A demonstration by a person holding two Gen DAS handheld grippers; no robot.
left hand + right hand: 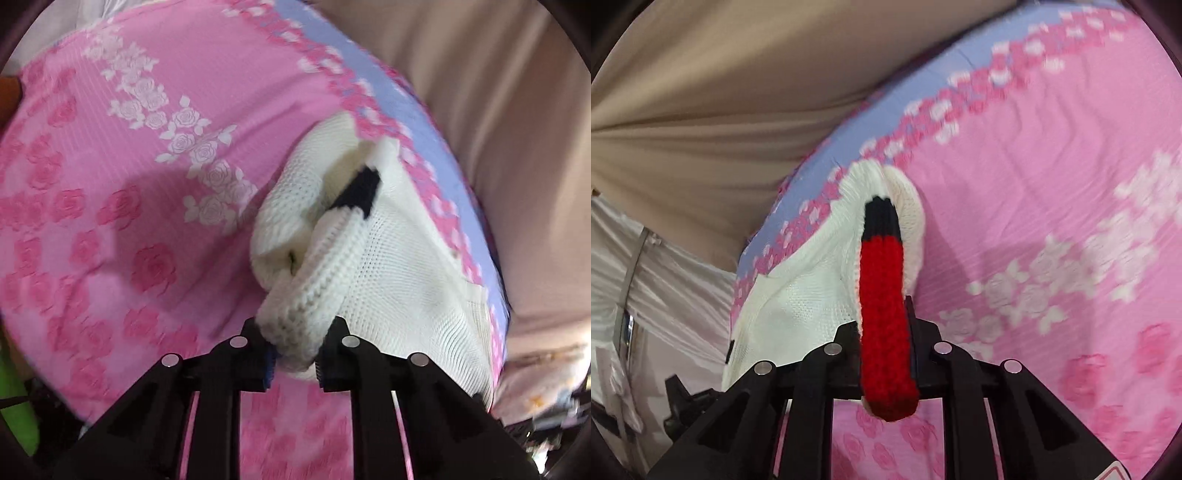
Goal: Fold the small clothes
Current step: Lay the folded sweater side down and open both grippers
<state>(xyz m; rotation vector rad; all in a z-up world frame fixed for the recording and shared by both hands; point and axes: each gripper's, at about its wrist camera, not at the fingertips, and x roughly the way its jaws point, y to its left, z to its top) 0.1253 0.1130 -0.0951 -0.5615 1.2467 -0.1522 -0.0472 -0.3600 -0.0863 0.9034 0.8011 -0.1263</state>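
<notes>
A small white knit garment (pixel 402 258) lies on a pink rose-patterned bed sheet (pixel 122 166), partly lifted. In the left wrist view my left gripper (pixel 295 354) is shut on its thick white ribbed edge (pixel 325 280); a black band (pixel 360 190) shows farther up. In the right wrist view the same white knit garment (pixel 801 288) hangs from my right gripper (pixel 886 350), which is shut on its red ribbed band (pixel 884 314); that band turns black (pixel 881 216) at the far end. The garment's lower part is hidden behind the fingers.
The pink sheet (pixel 1052 184) has a lavender border (pixel 369 70) at the bed's edge. Beige curtain fabric (pixel 720 92) hangs beyond it. White cloth and clutter (pixel 646 295) lie off the bed's side. A green object (pixel 14 398) sits at the left edge.
</notes>
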